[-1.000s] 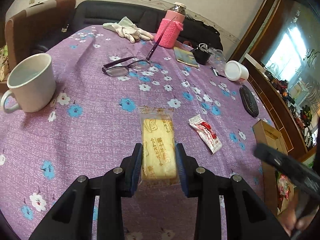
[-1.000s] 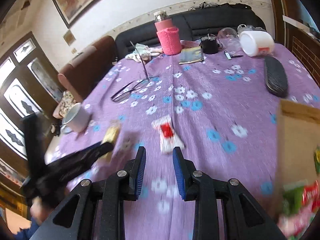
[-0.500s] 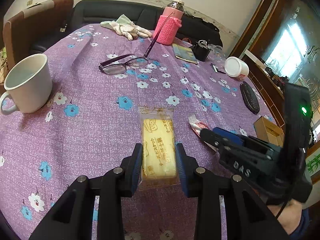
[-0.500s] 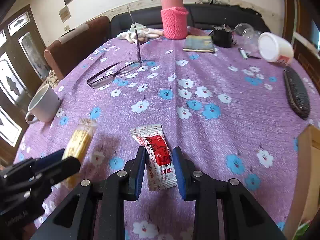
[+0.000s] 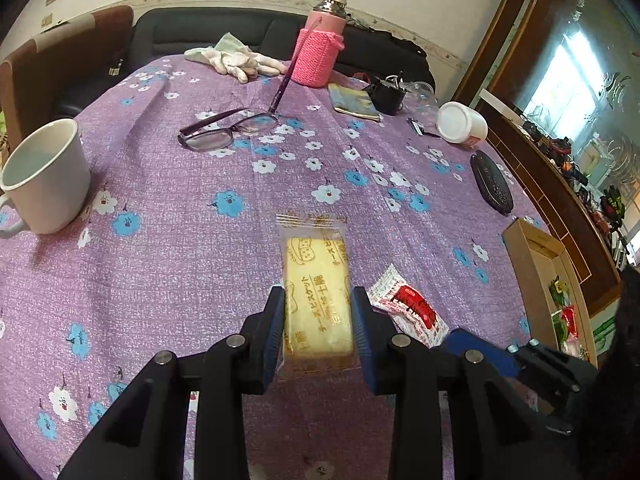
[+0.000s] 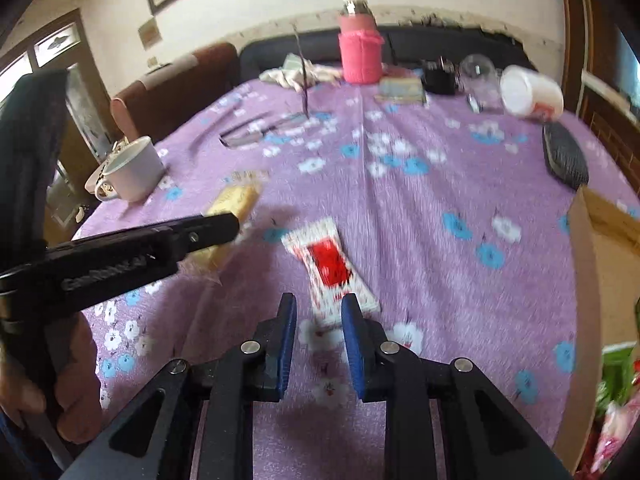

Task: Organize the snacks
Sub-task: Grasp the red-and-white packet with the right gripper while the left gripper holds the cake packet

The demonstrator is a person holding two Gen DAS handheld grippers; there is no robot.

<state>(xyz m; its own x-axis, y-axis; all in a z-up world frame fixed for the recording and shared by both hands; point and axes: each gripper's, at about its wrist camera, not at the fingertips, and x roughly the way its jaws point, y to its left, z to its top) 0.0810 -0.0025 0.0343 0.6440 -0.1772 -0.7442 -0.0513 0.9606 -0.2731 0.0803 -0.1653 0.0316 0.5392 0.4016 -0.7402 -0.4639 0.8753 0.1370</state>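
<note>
My left gripper [image 5: 318, 300] is shut on a yellow biscuit packet [image 5: 316, 272], held just above the purple flowered tablecloth [image 5: 200, 264]. To its right a red and white snack packet [image 5: 408, 304] lies flat on the cloth. In the blurred right wrist view, my right gripper [image 6: 318, 304] hovers low over that red and white packet [image 6: 328, 260]. Its jaws are closing, with the packet's near end between the fingertips and a narrow gap still showing. The left gripper [image 6: 216, 226] and the biscuit packet [image 6: 236, 200] appear at that view's left.
A cardboard box [image 5: 520, 248] with snack packets inside stands at the table's right edge. A white mug [image 5: 44, 176] is at the left. Glasses [image 5: 224, 128], a pink-sleeved flask [image 5: 320, 48], gloves, a white jar [image 5: 460, 124] and a black case [image 5: 492, 184] lie farther back.
My right gripper swung in from the right and came down at the red and white packet. The left gripper stayed put with the biscuit packet.
</note>
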